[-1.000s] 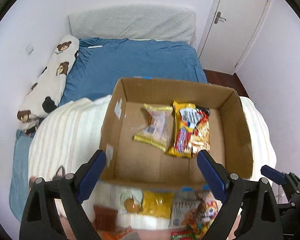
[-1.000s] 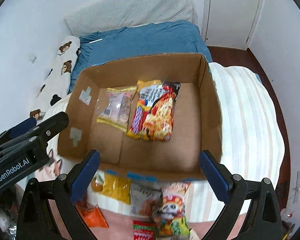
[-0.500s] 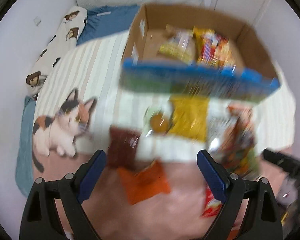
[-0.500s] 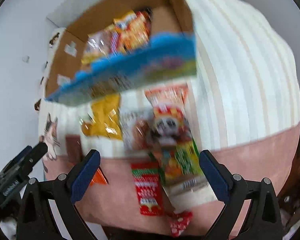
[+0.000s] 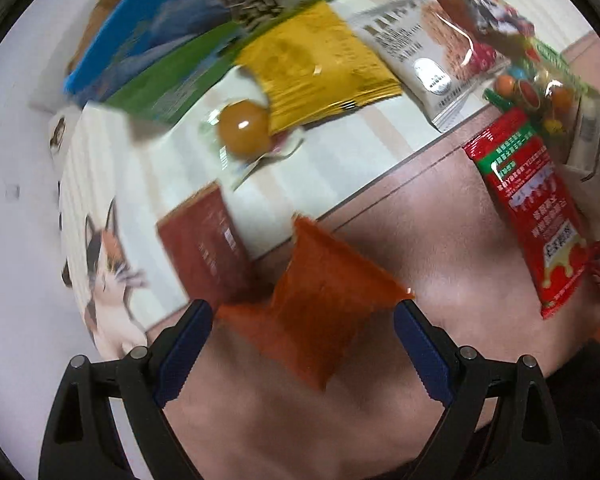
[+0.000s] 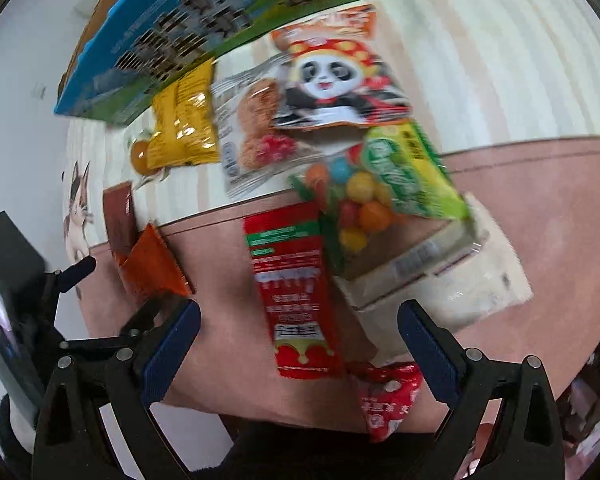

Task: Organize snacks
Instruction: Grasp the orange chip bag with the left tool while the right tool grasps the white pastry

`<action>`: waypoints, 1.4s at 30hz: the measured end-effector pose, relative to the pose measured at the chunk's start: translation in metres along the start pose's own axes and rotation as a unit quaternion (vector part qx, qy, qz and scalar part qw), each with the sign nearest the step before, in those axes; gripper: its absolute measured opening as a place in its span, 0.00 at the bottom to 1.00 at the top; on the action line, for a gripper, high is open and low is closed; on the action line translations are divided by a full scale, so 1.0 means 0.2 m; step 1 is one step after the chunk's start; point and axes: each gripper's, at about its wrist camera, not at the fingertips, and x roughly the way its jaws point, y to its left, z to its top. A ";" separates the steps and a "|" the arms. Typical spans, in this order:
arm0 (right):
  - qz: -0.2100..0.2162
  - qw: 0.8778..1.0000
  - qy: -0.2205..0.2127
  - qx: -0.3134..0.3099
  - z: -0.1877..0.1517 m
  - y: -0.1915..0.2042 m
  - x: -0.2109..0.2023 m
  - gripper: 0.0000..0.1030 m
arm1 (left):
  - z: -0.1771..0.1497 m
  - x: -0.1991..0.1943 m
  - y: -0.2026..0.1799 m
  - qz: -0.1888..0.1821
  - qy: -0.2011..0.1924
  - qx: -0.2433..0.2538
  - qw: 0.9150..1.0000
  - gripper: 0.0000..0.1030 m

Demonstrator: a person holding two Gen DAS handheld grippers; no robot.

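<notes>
Both grippers spread wide, holding nothing. Left gripper (image 5: 303,336) hovers over the orange packet (image 5: 320,304), which lies between its fingers on the pink blanket (image 5: 440,240), touching the dark red packet (image 5: 208,244). Right gripper (image 6: 299,336) hovers above the long red sachet (image 6: 296,292). Cardboard box (image 6: 204,32) sits far left.

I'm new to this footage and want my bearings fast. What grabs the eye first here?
The panda packet stands out, lying on the striped blanket just below the box. Next comes the bright candy bag under it, with the long red packet between the open fingers of the right hand-held gripper. In the left view, an orange packet lies between the open fingers of the left hand-held gripper.
</notes>
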 end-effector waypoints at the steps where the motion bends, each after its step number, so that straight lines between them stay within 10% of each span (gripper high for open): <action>1: -0.002 1.000 -0.007 0.013 -0.01 -0.03 -0.01 0.98 | 0.01 0.02 0.00 -0.005 0.006 -0.006 1.000 0.85; 3: -0.003 0.998 -0.018 0.054 -0.04 -0.12 -0.04 0.98 | 0.03 0.06 0.04 -0.032 0.020 -0.035 0.999 0.62; 7: 0.018 0.987 -0.029 0.160 -0.10 -0.34 -0.05 0.98 | 0.02 0.13 0.18 -0.080 0.041 -0.144 0.985 0.54; 10: 0.050 0.975 -0.030 0.214 -0.11 -0.43 0.00 0.98 | -0.02 0.17 0.33 -0.141 0.061 -0.250 0.956 0.54; 15: 0.050 0.970 -0.031 0.236 -0.03 -0.45 0.11 0.96 | -0.16 0.26 0.53 -0.251 0.089 -0.398 0.878 0.54; 17: 0.035 0.974 -0.028 0.220 -0.01 -0.43 0.13 0.86 | -0.20 0.27 0.54 -0.263 0.089 -0.407 0.870 0.54; 22: -0.012 0.994 -0.012 0.108 0.03 -0.34 0.11 0.64 | -0.22 0.21 0.50 -0.227 0.066 -0.347 0.908 0.54; 34: -0.024 0.996 0.036 0.083 0.07 -0.34 0.14 0.78 | -0.15 0.03 0.29 -0.165 0.062 -0.153 0.972 0.58; 38: -0.026 0.994 0.030 0.105 0.06 -0.34 0.18 0.79 | -0.18 0.12 0.24 -0.170 0.081 -0.174 0.967 0.55; 42: -0.029 0.995 0.020 0.097 0.06 -0.39 0.17 0.65 | -0.24 0.14 0.36 -0.201 0.077 -0.282 0.935 0.53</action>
